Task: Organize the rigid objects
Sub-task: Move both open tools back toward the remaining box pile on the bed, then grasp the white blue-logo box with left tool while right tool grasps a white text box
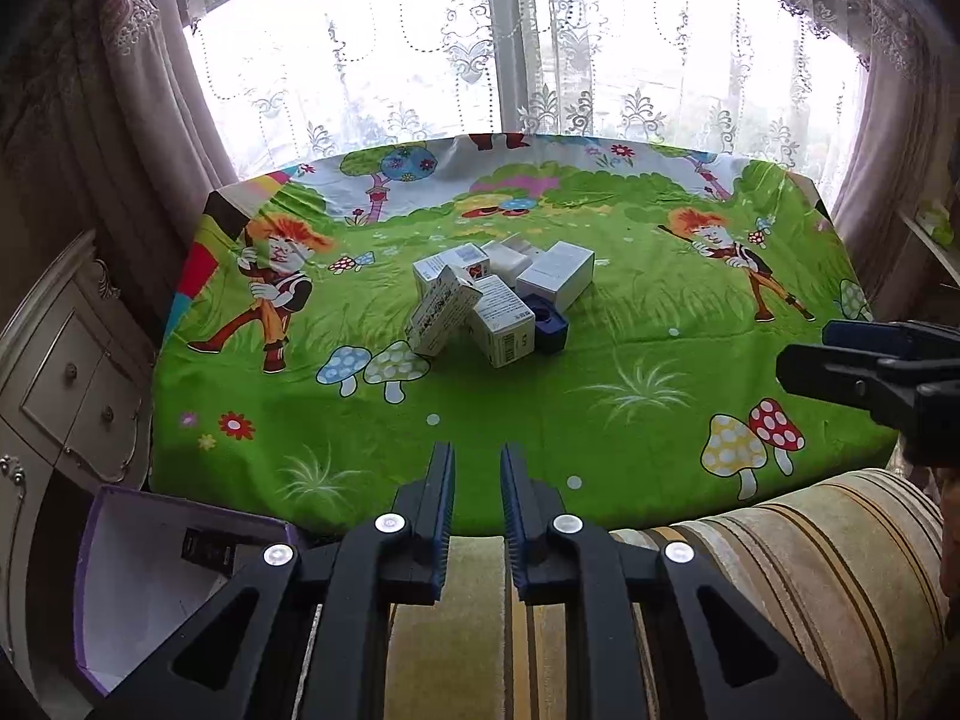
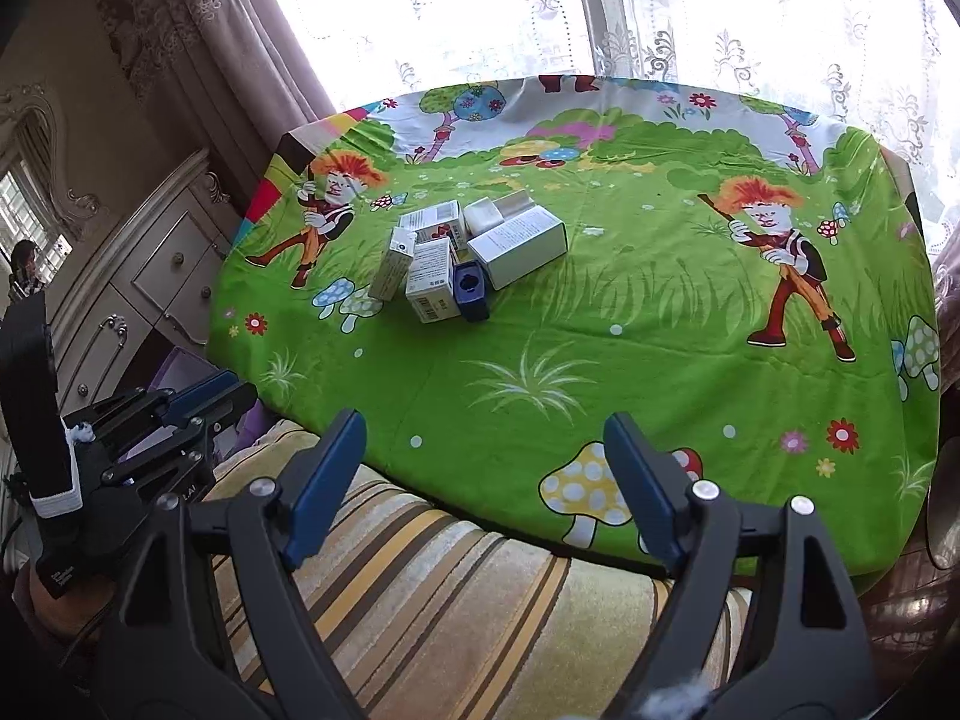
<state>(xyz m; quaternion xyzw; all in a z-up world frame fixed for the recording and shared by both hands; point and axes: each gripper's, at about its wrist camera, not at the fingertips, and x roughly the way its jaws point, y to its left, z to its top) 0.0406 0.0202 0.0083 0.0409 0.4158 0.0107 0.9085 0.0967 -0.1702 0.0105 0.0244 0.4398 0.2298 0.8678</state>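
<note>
My left gripper (image 1: 477,465) is closed and empty, my right gripper (image 2: 486,438) wide; those small boxes (image 1: 498,300) look light and stiff, best pinched across their narrow sides.

A cartoon-printed green cloth (image 1: 540,396) covers the bench. At twelve o'clock, lace curtains (image 1: 420,60) hang before a bright window. At nine o'clock stands a cream carved cabinet (image 1: 66,384). At six o'clock lies a striped cushion (image 2: 456,588).
</note>
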